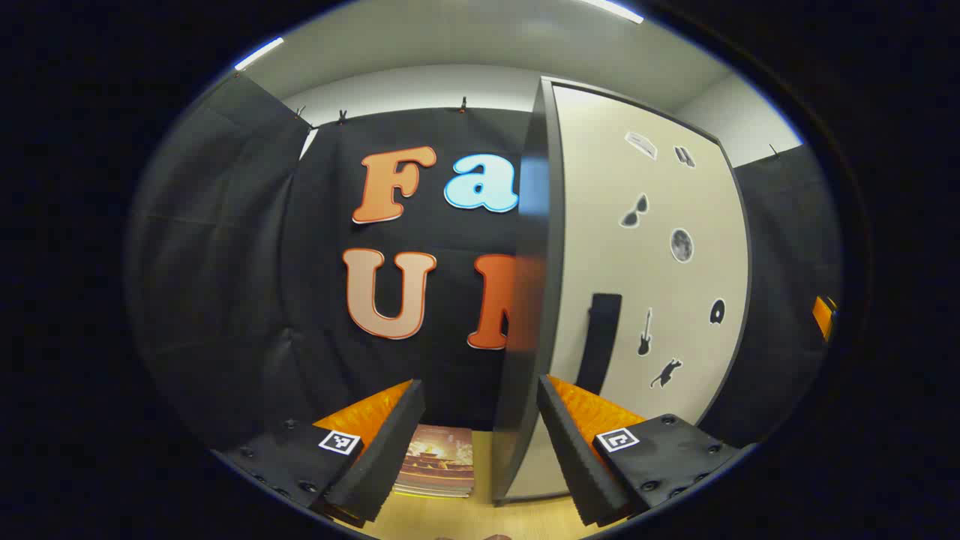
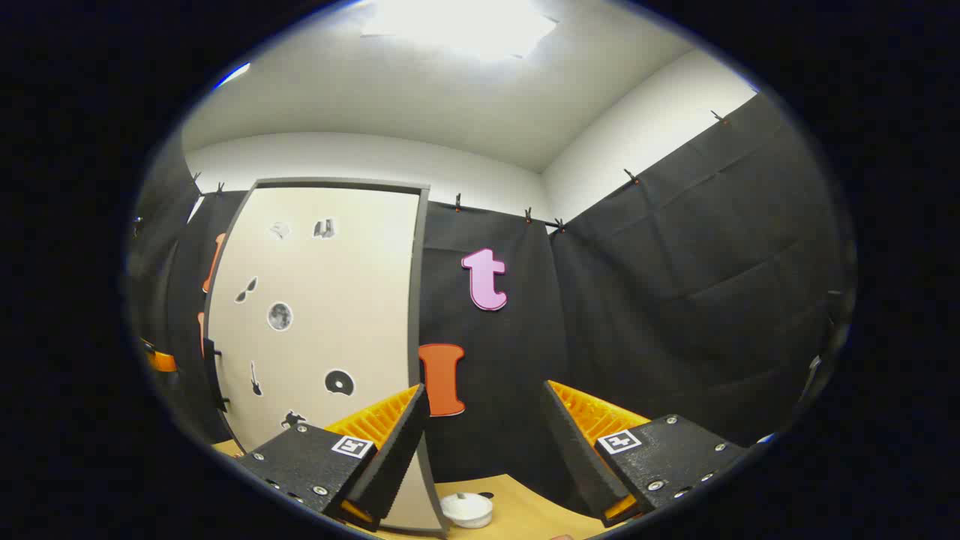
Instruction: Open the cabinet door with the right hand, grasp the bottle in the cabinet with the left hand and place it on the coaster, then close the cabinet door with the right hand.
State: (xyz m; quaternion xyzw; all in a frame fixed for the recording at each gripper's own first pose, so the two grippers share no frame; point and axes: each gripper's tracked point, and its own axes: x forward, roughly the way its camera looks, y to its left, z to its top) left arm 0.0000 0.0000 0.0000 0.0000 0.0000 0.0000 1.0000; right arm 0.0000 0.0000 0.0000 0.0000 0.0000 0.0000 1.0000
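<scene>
Left gripper (image 1: 480,442) open, empty, cabinet door (image 1: 645,285) just ahead, right gripper (image 2: 484,450) open, empty, possibly coaster (image 2: 466,509) below.

The cabinet door (image 1: 645,285) shuts off whatever stands inside; its near edge blurs in the left gripper view; the book (image 1: 439,461) lies partly behind the left gripper's finger (image 1: 386,442).
</scene>
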